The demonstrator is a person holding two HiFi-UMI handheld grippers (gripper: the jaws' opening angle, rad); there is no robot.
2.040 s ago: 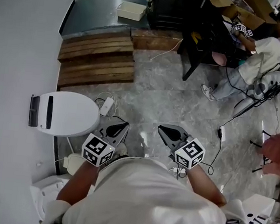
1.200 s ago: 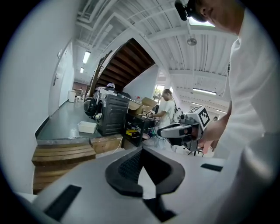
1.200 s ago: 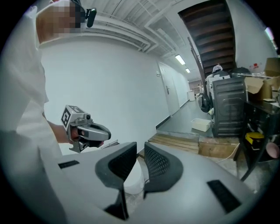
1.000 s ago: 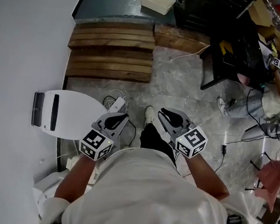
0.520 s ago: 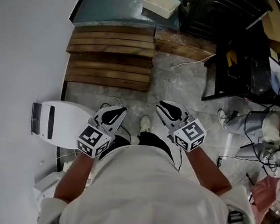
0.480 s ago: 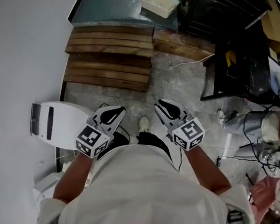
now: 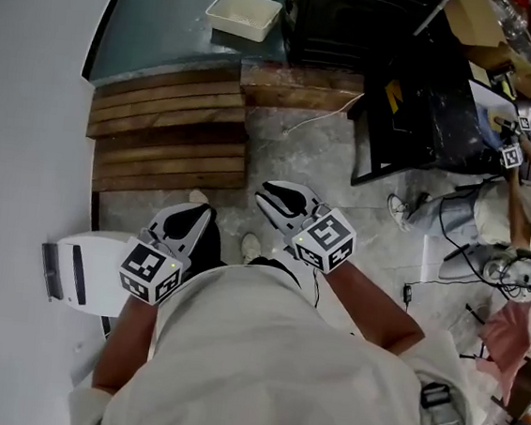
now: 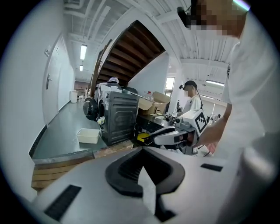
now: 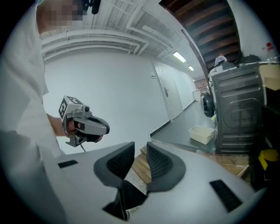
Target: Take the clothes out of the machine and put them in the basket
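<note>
While both grippers hover over the stone floor [image 7: 340,224] on the near side of the wooden steps [image 7: 170,135], neither carries a load.

Left gripper [image 8: 141,153]: the jaws are closed, with the pads meeting tip to tip and nothing between them. In the head view this gripper sits off the near left corner of the steps.

Right gripper [image 9: 141,151]: the jaws stand slightly apart and have just been opening. Only the planks of the steps show through the narrow gap, and no object lies between the pads. In the head view this gripper sits off the near right corner of the steps.

Machine [image 7: 361,19]: a dark cabinet standing beyond the far right corner of the steps.

Basket [image 7: 242,14]: white and rectangular, resting on the raised grey platform [image 7: 162,26] beyond the top of the steps, just beside the machine.

Clothes: too small to make out in any view.

White round-topped appliance [image 7: 85,273]: against the wall, off the near left side of the steps and next to the left gripper in the head view.

Second person [image 7: 517,200]: well to the right of the steps.
</note>
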